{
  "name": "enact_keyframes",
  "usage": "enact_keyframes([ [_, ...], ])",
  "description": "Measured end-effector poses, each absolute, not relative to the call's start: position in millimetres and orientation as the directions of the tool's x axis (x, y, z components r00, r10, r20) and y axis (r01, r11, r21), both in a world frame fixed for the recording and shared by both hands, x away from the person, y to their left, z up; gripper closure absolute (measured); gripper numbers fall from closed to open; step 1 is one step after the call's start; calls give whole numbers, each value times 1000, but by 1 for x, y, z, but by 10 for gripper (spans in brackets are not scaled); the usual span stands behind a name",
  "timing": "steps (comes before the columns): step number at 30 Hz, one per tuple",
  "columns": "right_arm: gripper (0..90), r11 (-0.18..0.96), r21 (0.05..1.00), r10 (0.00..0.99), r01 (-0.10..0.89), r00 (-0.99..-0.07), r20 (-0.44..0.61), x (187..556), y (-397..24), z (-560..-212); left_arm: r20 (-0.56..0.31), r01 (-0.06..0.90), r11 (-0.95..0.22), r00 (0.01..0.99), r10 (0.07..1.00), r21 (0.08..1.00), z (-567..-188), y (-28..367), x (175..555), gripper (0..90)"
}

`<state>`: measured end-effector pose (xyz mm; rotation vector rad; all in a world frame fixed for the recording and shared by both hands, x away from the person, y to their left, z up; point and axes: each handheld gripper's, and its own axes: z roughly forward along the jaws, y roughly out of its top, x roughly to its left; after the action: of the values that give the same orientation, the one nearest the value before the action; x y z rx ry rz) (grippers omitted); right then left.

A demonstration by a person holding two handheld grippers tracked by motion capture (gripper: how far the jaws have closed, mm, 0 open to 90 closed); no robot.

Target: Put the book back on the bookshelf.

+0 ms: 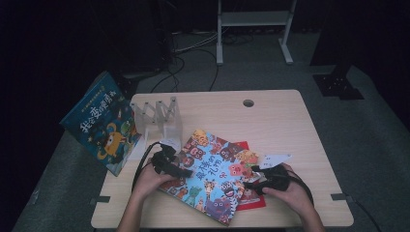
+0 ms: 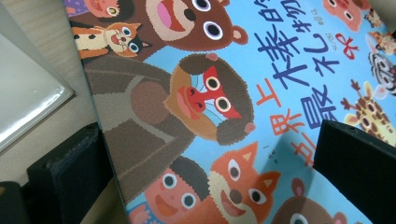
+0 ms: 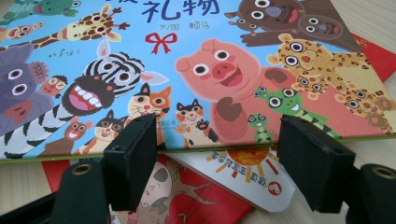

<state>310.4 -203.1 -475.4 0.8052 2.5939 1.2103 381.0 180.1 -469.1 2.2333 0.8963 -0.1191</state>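
Item: blue animal picture book (image 1: 212, 176), lying flat and skewed on the worktop (image 1: 290, 125), its lower right part overlapping a red book (image 1: 251, 195), probably stacked for sorting.

Left tool (image 1: 175, 170), at the book's 9 o'clock edge: jaws stood wide open, one each side of that edge, pads clear of the cover; seemingly set to take hold.

Right tool (image 1: 252, 182), at the book's 3 o'clock edge: jaws part open, level with the book's edge, gripping nothing.

Clear divider rack (image 1: 159, 118), at 11 o'clock from the book, likely the intended slot.

Second blue book (image 1: 104, 123), leaning off the worktop's 9 o'clock side.

White card (image 1: 275, 158), at 3 o'clock.
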Motion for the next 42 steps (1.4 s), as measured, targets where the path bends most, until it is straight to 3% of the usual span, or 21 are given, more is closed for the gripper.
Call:
enact_keyframes([
  [15, 264, 502, 758, 553, 417, -828, 89, 312, -200, -478, -288, 589, -502, 781, 554, 633, -425, 181, 380, 1],
  [23, 264, 500, 755, 562, 424, -822, 90, 312, -197, -478, -249, 526, -519, 823, 510, 674, -390, 179, 380, 60],
  [34, 264, 493, 747, 594, 447, -800, 86, 317, -181, -477, -213, 471, -535, 855, 472, 701, -347, 176, 390, 177],
  [42, 265, 471, 755, 618, 456, -782, 86, 320, -165, -479, -183, 421, -547, 881, 436, 723, -318, 172, 392, 316],
])
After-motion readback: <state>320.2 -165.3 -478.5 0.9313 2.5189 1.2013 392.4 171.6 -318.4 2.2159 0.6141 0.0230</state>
